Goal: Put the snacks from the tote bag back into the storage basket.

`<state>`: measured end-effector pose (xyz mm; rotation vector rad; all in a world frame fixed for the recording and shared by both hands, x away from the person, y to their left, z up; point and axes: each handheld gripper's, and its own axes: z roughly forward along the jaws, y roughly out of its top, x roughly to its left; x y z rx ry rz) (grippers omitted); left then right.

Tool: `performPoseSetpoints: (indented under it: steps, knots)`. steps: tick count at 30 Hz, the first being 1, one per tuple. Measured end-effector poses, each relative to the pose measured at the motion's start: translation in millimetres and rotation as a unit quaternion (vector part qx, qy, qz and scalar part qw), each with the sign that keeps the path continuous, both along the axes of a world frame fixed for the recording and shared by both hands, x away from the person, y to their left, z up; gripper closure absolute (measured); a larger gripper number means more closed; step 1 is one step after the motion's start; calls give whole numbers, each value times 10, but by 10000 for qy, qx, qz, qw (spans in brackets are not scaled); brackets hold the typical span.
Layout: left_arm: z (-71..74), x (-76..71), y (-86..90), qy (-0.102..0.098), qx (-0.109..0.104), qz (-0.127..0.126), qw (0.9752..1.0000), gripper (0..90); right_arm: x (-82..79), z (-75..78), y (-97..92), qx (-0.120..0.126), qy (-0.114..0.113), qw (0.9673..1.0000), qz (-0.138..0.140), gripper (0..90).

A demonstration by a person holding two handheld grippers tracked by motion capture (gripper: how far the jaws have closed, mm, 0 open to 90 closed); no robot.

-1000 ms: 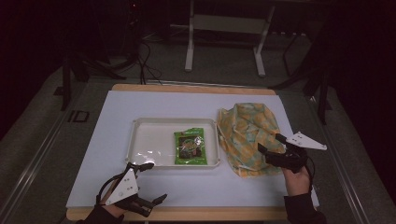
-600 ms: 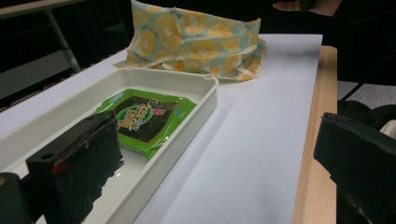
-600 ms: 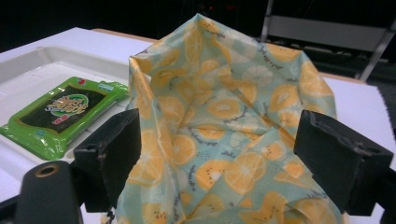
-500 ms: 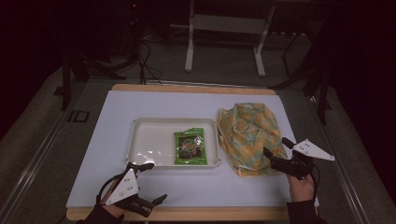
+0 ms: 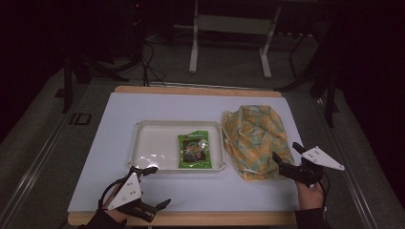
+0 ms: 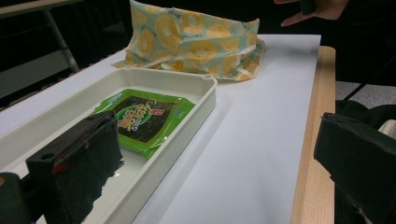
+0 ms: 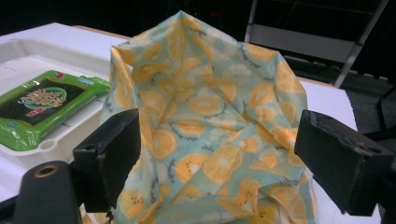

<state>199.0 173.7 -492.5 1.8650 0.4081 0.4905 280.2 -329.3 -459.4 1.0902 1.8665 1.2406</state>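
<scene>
- fabric bag (image 5: 255, 138) lies long-ways front to back, crumpled, orange-slice print on pale blue
- right gripper (image 5: 285, 157) spread wide at its near end
- left gripper (image 5: 157, 187) gaping too, holding nothing

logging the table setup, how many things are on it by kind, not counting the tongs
White rectangular plastic tray: 1
Green plastic snack packet with a dark label, lying inside the tray: 1
Yellow and pale blue fabric bag with a citrus-slice print, beside the tray: 1
Total: 3
</scene>
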Motion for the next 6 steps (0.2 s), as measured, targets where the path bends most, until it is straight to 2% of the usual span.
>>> performPoseSetpoints:
  steps: [6]
  knots:
    - [1, -4, -4, -11, 15, -5, 10000, 12, 0, 1, -12, 1, -51, 10000, -19, 145]
